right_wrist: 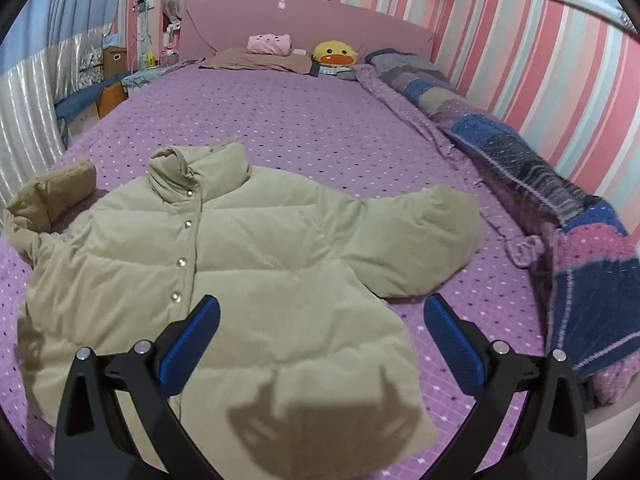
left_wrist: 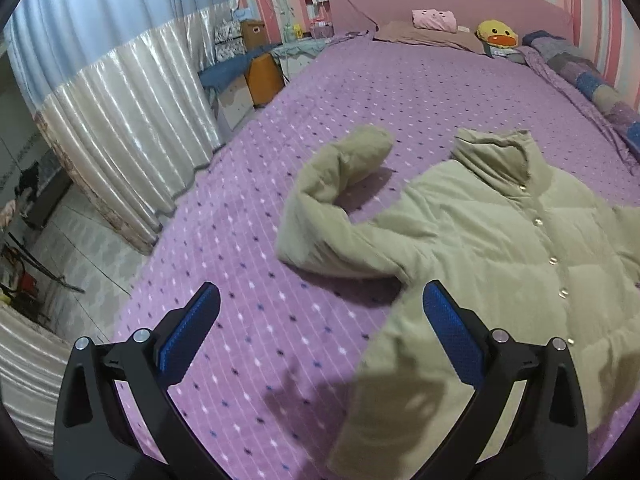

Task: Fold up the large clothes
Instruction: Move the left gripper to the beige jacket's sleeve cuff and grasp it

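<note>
A beige puffer jacket [left_wrist: 500,256] lies front up, snapped shut, on the purple bedspread [left_wrist: 280,340]. Its left sleeve [left_wrist: 336,184] is bent back on itself. In the right wrist view the jacket [right_wrist: 248,264] fills the near left, with its right sleeve [right_wrist: 416,240] spread out to the right. My left gripper [left_wrist: 320,304] is open and empty above the bedspread, beside the jacket's left hem. My right gripper [right_wrist: 320,312] is open and empty above the jacket's lower right corner.
A rolled patchwork quilt [right_wrist: 560,200] lies along the striped wall on the right. Pillows, a pink toy and a yellow duck plush [right_wrist: 334,54] sit at the headboard. A curtain [left_wrist: 120,120] and boxes stand beyond the bed's left edge.
</note>
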A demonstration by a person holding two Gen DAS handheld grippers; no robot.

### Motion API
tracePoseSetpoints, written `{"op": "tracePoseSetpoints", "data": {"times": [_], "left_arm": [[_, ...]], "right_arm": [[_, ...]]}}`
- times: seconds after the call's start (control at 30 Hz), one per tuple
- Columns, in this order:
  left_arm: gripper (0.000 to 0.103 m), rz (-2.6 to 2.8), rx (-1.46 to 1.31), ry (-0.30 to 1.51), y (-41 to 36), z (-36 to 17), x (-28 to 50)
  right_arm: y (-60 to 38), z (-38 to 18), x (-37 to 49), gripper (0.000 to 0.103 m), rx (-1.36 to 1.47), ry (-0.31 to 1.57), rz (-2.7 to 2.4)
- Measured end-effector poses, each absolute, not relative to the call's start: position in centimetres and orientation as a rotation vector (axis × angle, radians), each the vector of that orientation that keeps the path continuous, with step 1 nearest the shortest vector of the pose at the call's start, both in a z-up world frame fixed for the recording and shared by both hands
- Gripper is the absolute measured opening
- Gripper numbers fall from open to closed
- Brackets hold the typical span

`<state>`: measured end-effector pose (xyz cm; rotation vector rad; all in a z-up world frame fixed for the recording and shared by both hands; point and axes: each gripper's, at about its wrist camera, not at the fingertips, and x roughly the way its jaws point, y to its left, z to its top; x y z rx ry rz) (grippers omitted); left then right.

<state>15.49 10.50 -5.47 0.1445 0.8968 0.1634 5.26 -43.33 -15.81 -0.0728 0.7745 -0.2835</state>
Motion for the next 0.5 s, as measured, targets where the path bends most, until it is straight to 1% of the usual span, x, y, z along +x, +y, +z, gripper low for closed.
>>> {"op": "tracePoseSetpoints", "data": {"times": [0.27,0.4,0.5], "left_arm": [[0.1,0.101,0.23,0.935,10.0,-7.1,23.2],[0.1,0.06,0.232,1.013,10.3,-8.8,28.9],[0.1,0.042,0.284,1.054,9.6,-10.1,33.1]], "right_arm": [[-44.7,-18.0,10.9,0.101,-0.047,0.839,-0.254],[-44.9,-19.5,13.3,0.101,-0.036,0.875,-0.245],[-44.9,-20.7,14.6,0.101,-0.014,0.903,-0.228]]}}
